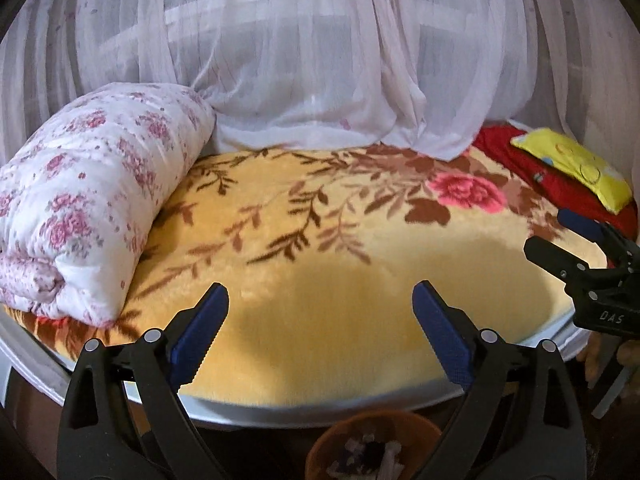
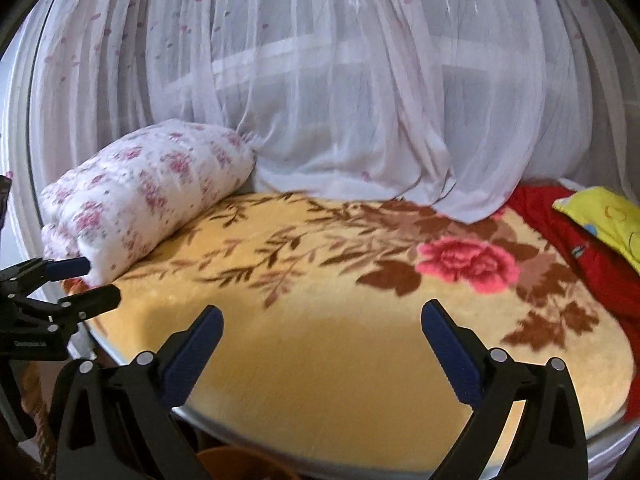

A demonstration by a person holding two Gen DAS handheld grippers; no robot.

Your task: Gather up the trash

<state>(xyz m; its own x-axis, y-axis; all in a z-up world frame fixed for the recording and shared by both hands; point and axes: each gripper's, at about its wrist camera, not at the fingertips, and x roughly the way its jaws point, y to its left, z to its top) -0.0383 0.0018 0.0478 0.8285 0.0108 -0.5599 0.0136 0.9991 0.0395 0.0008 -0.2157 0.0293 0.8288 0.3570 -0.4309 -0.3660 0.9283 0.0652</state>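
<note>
Both grippers, left gripper (image 1: 320, 296) and right gripper (image 2: 322, 318), hang jaws wide apart, empty, over the yellow blanket (image 1: 360, 300); brown bin (image 1: 372, 444) at bottom.

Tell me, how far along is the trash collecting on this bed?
Looks mostly done: the yellow flowered blanket shows no litter, and the brown bin below the bed's edge already holds scraps. Nothing is in hand; the left gripper and right gripper both stand open with empty fingers. What is left is unclear: the areas behind the rolled quilt and the yellow pillow are hidden.
</note>
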